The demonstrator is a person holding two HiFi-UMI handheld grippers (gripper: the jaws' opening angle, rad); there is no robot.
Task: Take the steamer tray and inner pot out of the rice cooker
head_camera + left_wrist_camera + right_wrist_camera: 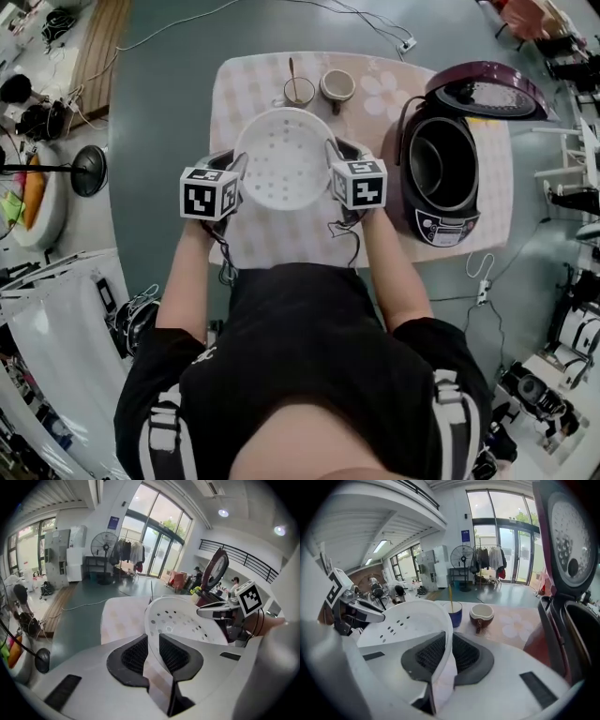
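Note:
The white perforated steamer tray hangs over the middle of the table, held by its rim on both sides. My left gripper is shut on the tray's left rim. My right gripper is shut on the right rim. In each gripper view the thin white rim runs between the black pads. The purple rice cooker stands at the table's right with its lid up. Its dark inner pot sits inside the body.
A blue cup with a stick and a brown-and-white mug stand at the table's far edge, just beyond the tray. The pale patterned tablecloth covers the table. Cables and gear lie on the floor around.

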